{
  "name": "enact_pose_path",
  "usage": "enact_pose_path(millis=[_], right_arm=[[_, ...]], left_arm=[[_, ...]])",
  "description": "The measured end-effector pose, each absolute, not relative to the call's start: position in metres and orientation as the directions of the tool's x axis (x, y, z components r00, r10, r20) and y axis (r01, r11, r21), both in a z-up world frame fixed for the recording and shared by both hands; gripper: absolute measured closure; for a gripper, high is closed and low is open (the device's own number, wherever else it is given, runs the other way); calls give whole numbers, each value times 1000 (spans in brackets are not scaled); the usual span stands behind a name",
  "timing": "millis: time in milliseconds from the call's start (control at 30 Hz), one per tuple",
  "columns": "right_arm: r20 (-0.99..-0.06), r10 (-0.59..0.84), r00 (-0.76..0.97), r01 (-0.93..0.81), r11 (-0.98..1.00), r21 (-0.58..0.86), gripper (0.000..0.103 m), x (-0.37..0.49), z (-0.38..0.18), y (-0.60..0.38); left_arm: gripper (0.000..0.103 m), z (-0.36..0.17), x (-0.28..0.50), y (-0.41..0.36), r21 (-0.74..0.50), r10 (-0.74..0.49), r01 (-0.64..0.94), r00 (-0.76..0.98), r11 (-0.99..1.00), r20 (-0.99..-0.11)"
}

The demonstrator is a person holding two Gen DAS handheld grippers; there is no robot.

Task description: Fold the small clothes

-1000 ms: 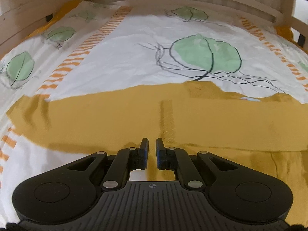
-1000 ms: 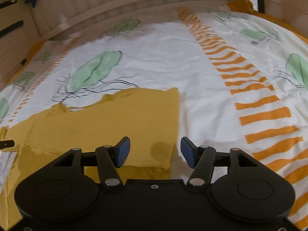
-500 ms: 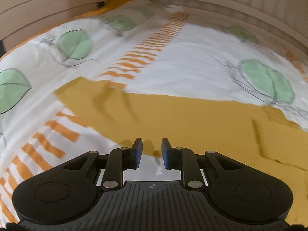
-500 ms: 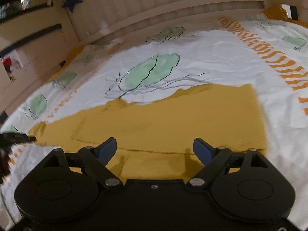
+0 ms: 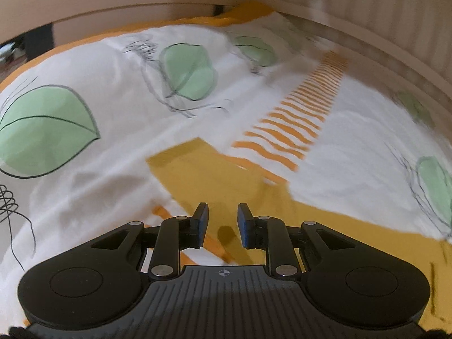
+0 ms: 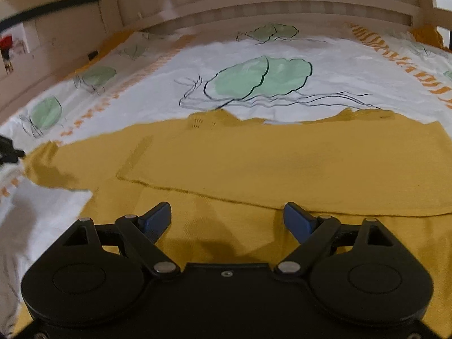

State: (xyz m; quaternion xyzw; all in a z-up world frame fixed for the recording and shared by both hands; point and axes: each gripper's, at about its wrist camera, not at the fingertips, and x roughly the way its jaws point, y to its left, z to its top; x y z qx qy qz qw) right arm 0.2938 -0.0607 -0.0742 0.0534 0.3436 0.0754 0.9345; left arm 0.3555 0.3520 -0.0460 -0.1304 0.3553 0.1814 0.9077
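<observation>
- Yellow garment (image 6: 282, 166): lies flat on the bed (image 6: 141, 99), one layer already folded over.
- My left tongs (image 5: 223, 223): narrow gap, empty, over the sleeve end (image 5: 197, 163); risk of pinching the bedsheet too.
- My right tongs (image 6: 227, 220): wide, empty; a late grip may skew the fold.

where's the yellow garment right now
The yellow garment lies spread flat on the leaf-print bedsheet, directly ahead of the open right gripper, just below the big green leaf.

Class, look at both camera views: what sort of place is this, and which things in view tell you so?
Most likely a bedroom, perhaps a child's: the work surface is a bed. A leaf-printed bed cover lies spread out, a slatted wooden bed frame borders it, and a mustard garment lies flat on top.
</observation>
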Motion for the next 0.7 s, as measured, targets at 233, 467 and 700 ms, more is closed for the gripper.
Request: enact_pose_path(millis=[233,467,700], right_arm=[[-633,61,772,-112,993,-40,5,290,-90,-31],[-634,51,772,-101,994,-43,2,291,-94,-30],[-629,45,776,-98,994,-50,2,290,-95,-28]], left_arm=[[80,-63,366,396,-182,209,-467,667,865,-715],[71,-77,374,421,-257,187,-502,674,826,-715],[67,-89,384,433,-347,154,-513,704,785,-693]])
